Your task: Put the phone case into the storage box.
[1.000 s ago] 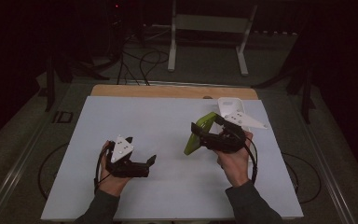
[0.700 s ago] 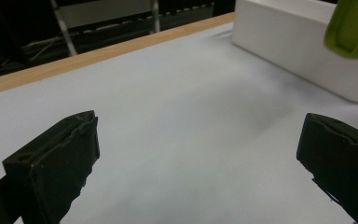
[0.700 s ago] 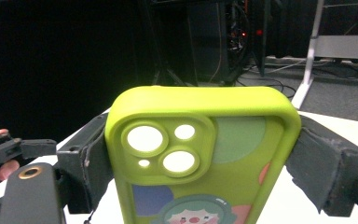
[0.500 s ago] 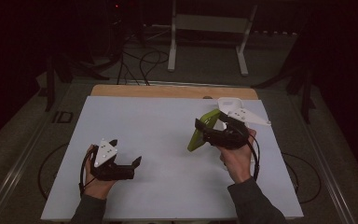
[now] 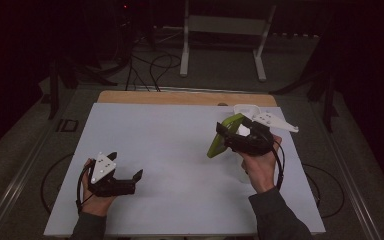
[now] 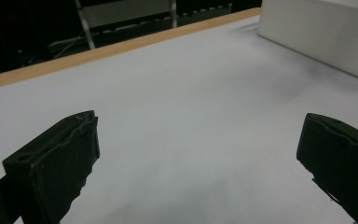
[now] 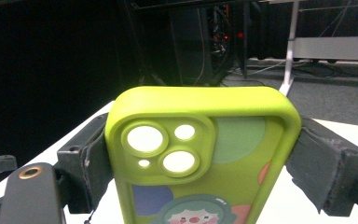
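- The right gripper (image 5: pixel 228 136) has its fingers pinching a lime-green phone case (image 5: pixel 222 137) by its two long edges, and the case is held tilted above the right half of the table (image 5: pixel 170 150).
- In the right gripper view the phone case (image 7: pixel 200 154) faces the camera back side out: the camera cut-outs sit at its upper left, and a cartoon print runs down towards the bottom edge.
- A white box (image 5: pixel 250 111) stands just behind the held case near the table's far right edge; I cannot tell whether anything is inside it.
- The left gripper (image 5: pixel 125 172) rests low at the near left of the table, well apart from the case, with its fingers (image 6: pixel 56 163) spread and nothing between them.
- By my reading, the pick-up is done and the case is securely in hand. What remains is to carry it somewhere and set it down or pass it over; the idle left gripper suggests its part is yet to come.
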The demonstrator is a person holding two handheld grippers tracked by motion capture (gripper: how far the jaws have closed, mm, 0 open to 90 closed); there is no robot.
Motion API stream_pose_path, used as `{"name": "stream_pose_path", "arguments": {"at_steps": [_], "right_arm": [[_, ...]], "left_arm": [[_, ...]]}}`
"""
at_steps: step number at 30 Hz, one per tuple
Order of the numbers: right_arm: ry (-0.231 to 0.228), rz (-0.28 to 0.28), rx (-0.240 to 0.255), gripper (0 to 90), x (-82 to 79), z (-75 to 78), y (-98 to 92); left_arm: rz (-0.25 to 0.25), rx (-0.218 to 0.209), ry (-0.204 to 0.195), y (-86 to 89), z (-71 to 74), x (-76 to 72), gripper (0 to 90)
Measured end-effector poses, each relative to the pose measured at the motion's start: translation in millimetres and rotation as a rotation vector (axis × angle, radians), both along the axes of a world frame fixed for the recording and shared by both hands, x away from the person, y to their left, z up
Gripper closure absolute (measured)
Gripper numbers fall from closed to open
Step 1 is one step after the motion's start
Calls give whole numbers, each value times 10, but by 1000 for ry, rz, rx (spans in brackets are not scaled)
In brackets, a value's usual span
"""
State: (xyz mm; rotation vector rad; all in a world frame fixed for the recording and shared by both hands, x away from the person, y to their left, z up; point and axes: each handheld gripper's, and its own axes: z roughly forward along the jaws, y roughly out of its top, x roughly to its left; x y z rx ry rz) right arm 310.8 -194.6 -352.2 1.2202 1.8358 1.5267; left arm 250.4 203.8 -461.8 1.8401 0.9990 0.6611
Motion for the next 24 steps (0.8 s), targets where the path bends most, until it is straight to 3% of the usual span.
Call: {"name": "stream_pose_path", "arguments": {"at_steps": [24], "right_arm": [[-8,-40,-27,158,60,70,-73]], "left_arm": [[14,-23,-19,182,-110,-128,0]]}}
